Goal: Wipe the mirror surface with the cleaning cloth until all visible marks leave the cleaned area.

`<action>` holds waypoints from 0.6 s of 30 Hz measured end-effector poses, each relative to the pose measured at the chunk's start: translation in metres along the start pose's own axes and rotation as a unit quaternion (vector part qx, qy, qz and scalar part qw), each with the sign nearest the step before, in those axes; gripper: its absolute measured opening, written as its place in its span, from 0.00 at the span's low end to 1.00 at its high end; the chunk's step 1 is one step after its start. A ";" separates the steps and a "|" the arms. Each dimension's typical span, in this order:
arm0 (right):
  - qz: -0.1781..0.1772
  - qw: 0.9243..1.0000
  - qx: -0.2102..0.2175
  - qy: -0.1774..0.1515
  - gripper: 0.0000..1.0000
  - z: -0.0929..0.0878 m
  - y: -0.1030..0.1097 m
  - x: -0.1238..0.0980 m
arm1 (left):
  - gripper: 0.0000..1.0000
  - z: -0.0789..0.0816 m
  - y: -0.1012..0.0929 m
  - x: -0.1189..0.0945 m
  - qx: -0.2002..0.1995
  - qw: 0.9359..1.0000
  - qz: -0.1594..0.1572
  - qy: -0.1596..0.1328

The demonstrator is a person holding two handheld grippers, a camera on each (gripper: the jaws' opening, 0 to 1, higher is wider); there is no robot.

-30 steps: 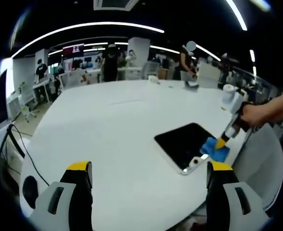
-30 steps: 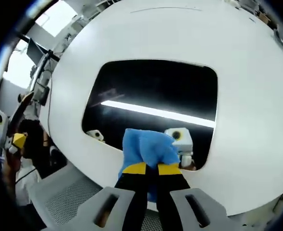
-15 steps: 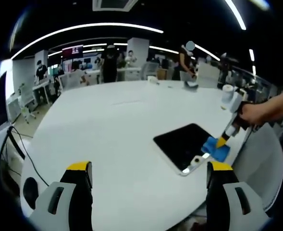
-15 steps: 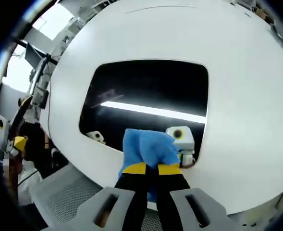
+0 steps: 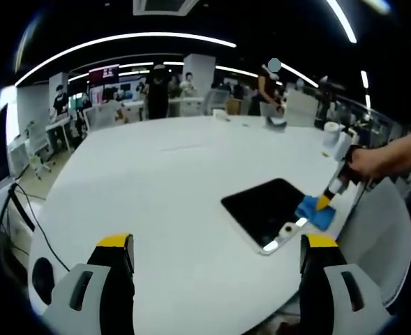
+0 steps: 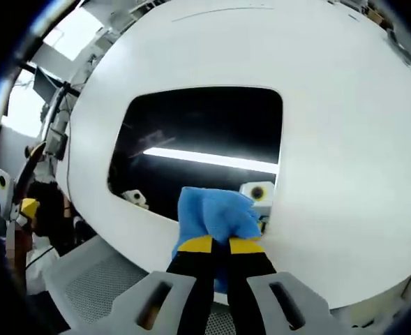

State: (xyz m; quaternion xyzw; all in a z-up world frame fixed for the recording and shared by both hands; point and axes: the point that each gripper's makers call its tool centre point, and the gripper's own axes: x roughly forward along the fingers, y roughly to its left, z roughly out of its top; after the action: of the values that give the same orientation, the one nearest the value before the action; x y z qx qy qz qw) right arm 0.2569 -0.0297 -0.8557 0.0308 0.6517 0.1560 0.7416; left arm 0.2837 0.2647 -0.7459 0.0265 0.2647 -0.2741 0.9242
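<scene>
A dark rectangular mirror [image 5: 264, 211] [image 6: 195, 146] lies flat on the round white table [image 5: 156, 188] [image 6: 345, 125]. Its glass reflects a strip light. My right gripper [image 6: 214, 246] [image 5: 325, 202] is shut on a blue cleaning cloth [image 6: 213, 213] [image 5: 312, 211]. The cloth is pressed down at the mirror's near right corner, partly over its edge. A person's hand [image 5: 372, 164] holds this gripper in the left gripper view. My left gripper [image 5: 215, 244] stands open above the table's front, well left of the mirror, with nothing between its fingers.
A white paper roll [image 5: 330, 132] stands at the table's far right. Small items [image 5: 278, 123] lie at the far edge. Cables [image 5: 20, 209] hang at the left. People and desks fill the room behind. A grey mesh chair [image 6: 93, 286] sits beside the table edge.
The right gripper and cloth have slid toward the mirror's right corner, so the mirror sits further left in the right gripper view. The left gripper has held still.
</scene>
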 end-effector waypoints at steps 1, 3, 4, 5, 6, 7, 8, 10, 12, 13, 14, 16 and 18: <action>0.000 1.000 0.001 0.000 0.00 0.000 -0.001 0.000 | 1.00 0.000 0.000 0.000 0.000 1.000 0.000 0.000; -0.001 1.000 0.002 0.000 0.00 0.000 -0.003 0.000 | 1.00 0.001 -0.001 0.001 0.000 1.000 -0.001 -0.001; -0.001 1.000 0.002 0.000 0.00 0.000 -0.003 -0.001 | 1.00 0.001 -0.001 0.001 0.000 1.000 -0.001 -0.001; -0.003 1.000 0.001 0.001 0.00 -0.001 -0.004 -0.001 | 1.00 0.001 -0.001 0.001 0.000 1.000 -0.001 -0.002; -0.003 1.000 0.001 0.001 0.00 -0.001 -0.006 -0.001 | 1.00 0.001 -0.001 0.002 0.000 1.000 -0.001 -0.002; -0.004 1.000 0.002 0.001 0.00 -0.001 -0.006 -0.002 | 1.00 0.002 -0.001 0.002 -0.001 1.000 -0.001 -0.002; -0.004 1.000 0.001 0.001 0.00 -0.001 -0.007 -0.002 | 1.00 0.002 -0.001 0.002 0.000 1.000 -0.001 -0.002; -0.006 1.000 0.002 0.002 0.00 -0.001 -0.009 -0.002 | 1.00 0.001 -0.001 0.002 -0.001 1.000 -0.002 -0.002; -0.007 1.000 0.004 0.002 0.00 -0.001 -0.012 -0.001 | 1.00 0.001 -0.001 0.002 0.000 1.000 -0.001 -0.002; -0.007 1.000 0.005 0.002 0.00 0.000 -0.012 -0.001 | 1.00 0.000 -0.001 0.002 -0.001 1.000 -0.001 -0.001; -0.008 1.000 0.004 0.002 0.00 0.000 -0.013 -0.001 | 1.00 0.000 0.000 0.002 -0.001 1.000 -0.001 -0.002; -0.008 1.000 0.006 0.002 0.00 0.000 -0.015 -0.001 | 1.00 0.000 0.000 0.001 -0.001 1.000 0.000 -0.001; -0.010 1.000 0.008 0.003 0.00 0.000 -0.016 -0.001 | 1.00 -0.001 0.000 0.001 -0.002 1.000 -0.001 -0.001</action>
State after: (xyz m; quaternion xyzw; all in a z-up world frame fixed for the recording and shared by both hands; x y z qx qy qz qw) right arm 0.2596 -0.0456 -0.8588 0.0293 0.6550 0.1433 0.7413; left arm 0.2844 0.2640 -0.7472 0.0243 0.2641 -0.2743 0.9244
